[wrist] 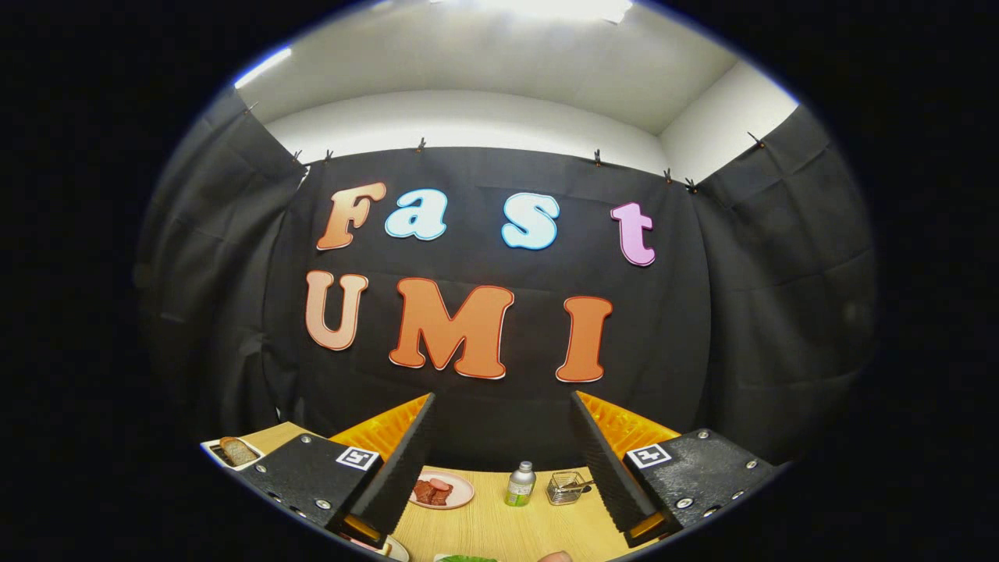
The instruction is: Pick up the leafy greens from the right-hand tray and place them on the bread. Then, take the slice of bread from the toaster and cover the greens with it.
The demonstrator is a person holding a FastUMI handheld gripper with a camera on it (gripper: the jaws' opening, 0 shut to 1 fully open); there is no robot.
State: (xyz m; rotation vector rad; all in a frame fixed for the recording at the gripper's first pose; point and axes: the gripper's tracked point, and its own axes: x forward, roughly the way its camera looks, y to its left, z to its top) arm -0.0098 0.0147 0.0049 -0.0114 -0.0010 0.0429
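My gripper [503, 437] is held high above a wooden table [499, 523], its two fingers [406, 460] spread wide apart with nothing between them. A sliver of leafy greens [466, 558] peeks up from below, between the fingers and close to me. A slice of brown bread [236, 450] lies on a white tray [217, 445] out past the left finger.
Beyond the fingers on the table stand a pink plate [460, 499] with reddish meat slices [433, 492], a small bottle with a green label [520, 485] and a little wire basket [567, 488]. A fingertip [556, 556] pokes in near the greens.
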